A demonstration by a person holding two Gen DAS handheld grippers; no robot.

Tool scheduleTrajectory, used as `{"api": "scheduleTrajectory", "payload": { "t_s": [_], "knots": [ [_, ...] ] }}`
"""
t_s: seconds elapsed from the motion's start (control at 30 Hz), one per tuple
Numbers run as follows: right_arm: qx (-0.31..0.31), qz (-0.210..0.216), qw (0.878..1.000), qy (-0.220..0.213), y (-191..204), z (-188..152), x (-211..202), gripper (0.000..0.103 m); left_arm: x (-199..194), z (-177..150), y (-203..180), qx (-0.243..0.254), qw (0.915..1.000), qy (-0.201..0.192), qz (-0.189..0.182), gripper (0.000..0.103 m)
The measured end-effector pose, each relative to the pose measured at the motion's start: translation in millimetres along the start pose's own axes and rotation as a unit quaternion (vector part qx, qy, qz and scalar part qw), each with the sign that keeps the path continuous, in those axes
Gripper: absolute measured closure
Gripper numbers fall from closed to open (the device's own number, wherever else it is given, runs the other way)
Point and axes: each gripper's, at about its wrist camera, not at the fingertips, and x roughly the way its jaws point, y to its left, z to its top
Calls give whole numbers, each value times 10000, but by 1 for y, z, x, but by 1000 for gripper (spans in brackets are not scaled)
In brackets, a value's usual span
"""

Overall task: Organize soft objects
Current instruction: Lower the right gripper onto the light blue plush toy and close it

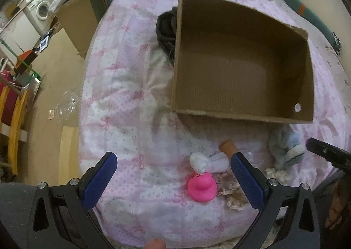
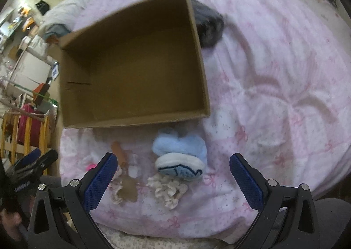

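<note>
On the bed's pink quilt the soft things lie in a loose row just in front of the near wall of the empty cardboard box, and the row runs crosswise to both tools. Starting at the left, the left tool hangs with its blue pads spread wide and nothing between them; the pink duck sits inside that gap, toward the right-hand pad, with a white fluffy toy touching it on the far side and a brown-limbed doll in frilly cloth just beside it. Further right, the right tool is likewise spread wide and empty, and the blue plush slipper lies straight ahead between its pads, its long axis roughly across the fingers, sole edge facing the camera, with a cream ruffled piece touching its near side. That view is smeared, so the slipper's exact tilt is uncertain. Judged from this, each tool has its own nearer target, and the box lies directly beyond both.
</note>
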Motion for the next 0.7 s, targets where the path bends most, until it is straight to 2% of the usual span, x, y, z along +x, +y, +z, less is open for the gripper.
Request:
{"api": "scheduleTrajectory", "payload": {
  "t_s": [0.17,0.43,0.6,0.7],
  "knots": [
    [87,-260,9987,439,-8,5,44,0,11,-2,4,-109,9999,104,-61,0],
    [-35,-547,9962,680,-11,8,84,0,20,1,6,-260,9994,197,-123,0],
    [-180,-492,9942,944,-5,5,107,0,18,5,11,-381,9992,63,-63,0],
    [-5,-377,9940,1027,-7,4,116,0,23,5,15,-489,9986,174,-90,0]
  ]
}}
